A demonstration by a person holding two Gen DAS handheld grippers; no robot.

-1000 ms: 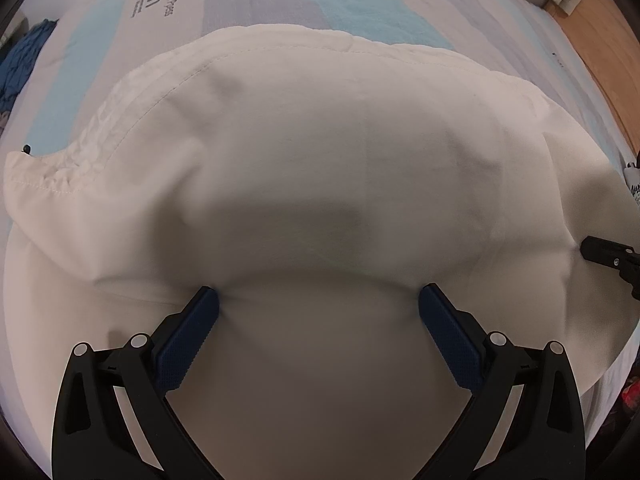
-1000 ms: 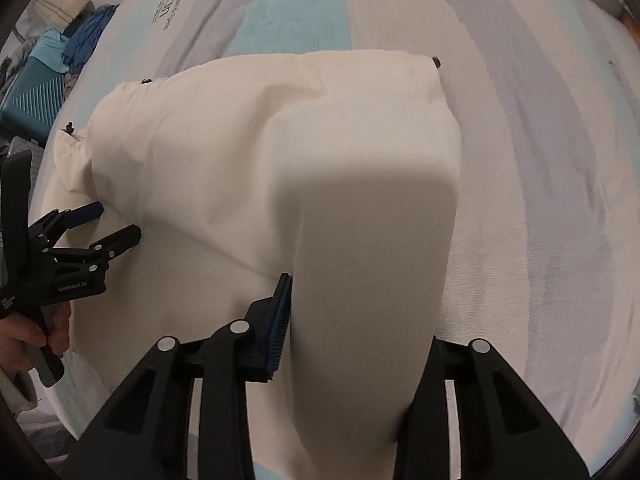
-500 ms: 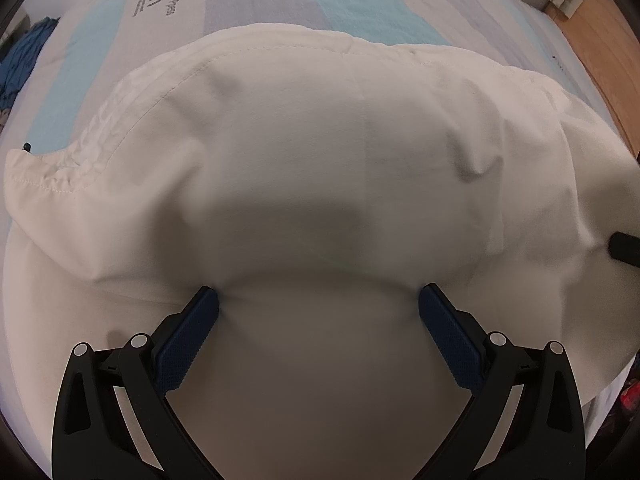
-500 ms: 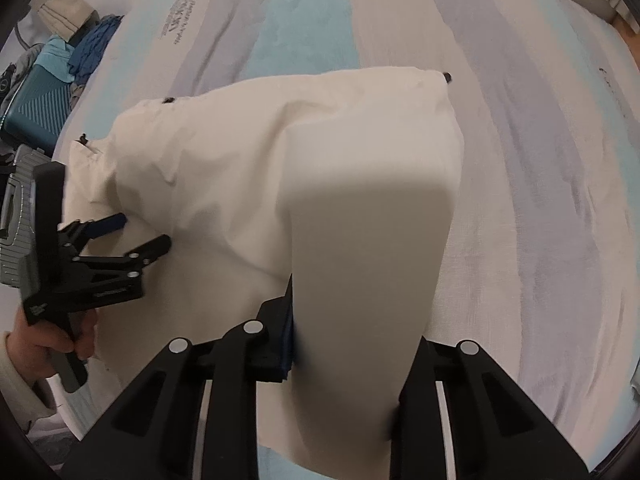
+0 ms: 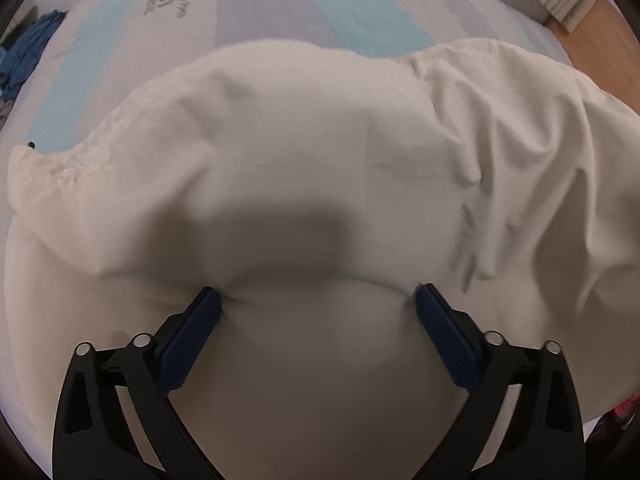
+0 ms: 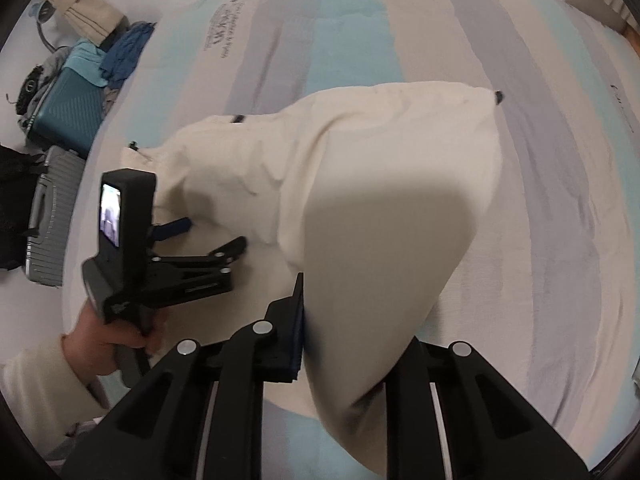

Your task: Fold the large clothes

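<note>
A large cream garment [image 5: 320, 168] lies spread on a bed [image 6: 560, 184] with a striped cover of blue, grey and beige bands. In the left wrist view it fills nearly the whole frame, rumpled into folds at the right, and the left gripper [image 5: 318, 304] stands wide at the bottom centre, its blue pads [image 5: 192, 336] resting on the cloth without pinching it. The right wrist view alone shows the right gripper [image 6: 352, 332] at the bottom centre, its jaws closing on a thick fold of the garment [image 6: 380, 240] that is raised off the bed towards the camera. That view also shows the left gripper [image 6: 212, 236] from outside at centre left, jaws apart over the cloth's near edge, held by a hand [image 6: 108, 340] in a pale sleeve. Only there do a teal suitcase [image 6: 68, 112] and a grey case [image 6: 48, 216] appear beside the bed, at the far left.
</note>
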